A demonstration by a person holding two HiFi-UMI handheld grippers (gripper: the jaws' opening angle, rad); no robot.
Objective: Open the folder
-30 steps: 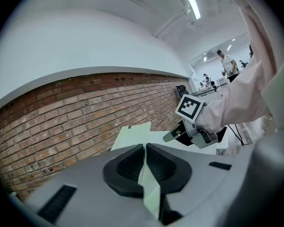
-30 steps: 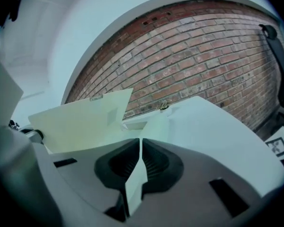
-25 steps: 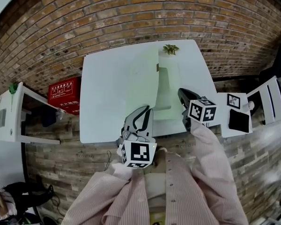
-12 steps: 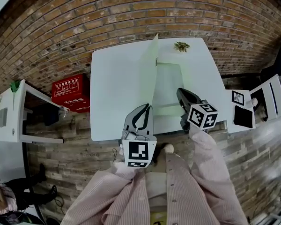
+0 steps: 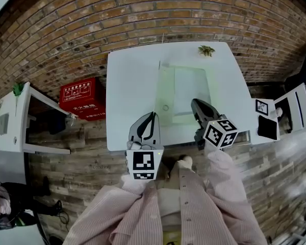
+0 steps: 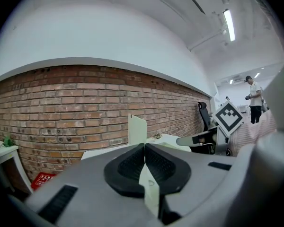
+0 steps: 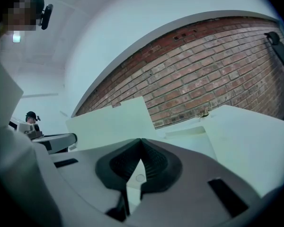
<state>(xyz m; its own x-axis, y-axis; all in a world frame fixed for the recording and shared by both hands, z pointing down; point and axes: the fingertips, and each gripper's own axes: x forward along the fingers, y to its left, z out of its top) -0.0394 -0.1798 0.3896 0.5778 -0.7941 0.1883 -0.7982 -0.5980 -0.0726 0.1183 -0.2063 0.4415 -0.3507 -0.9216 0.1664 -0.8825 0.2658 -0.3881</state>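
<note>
A pale green folder [image 5: 191, 93] lies on the white table [image 5: 127, 96]. Its cover [image 5: 166, 91] stands nearly upright along the left side. My left gripper [image 5: 152, 115] is at the cover's near edge. In the left gripper view the left gripper [image 6: 145, 148] is shut on a thin pale green sheet, and the cover [image 6: 137, 129] rises ahead. My right gripper [image 5: 195, 103] sits at the folder's near right part. In the right gripper view the right gripper [image 7: 141, 143] is shut on a sliver of the same sheet, with the cover [image 7: 113, 122] to its left.
A small plant-like thing [image 5: 206, 50] sits at the table's far edge by the brick wall. A red box [image 5: 81, 98] and a white shelf [image 5: 13, 119] stand on the floor at the left, and a chair [image 5: 290, 106] stands at the right.
Both grippers have shifted left over the table. The cover, seen broad a second ago, now shows as a narrow strip standing more on edge, and more of the folder's inside is bare.
</note>
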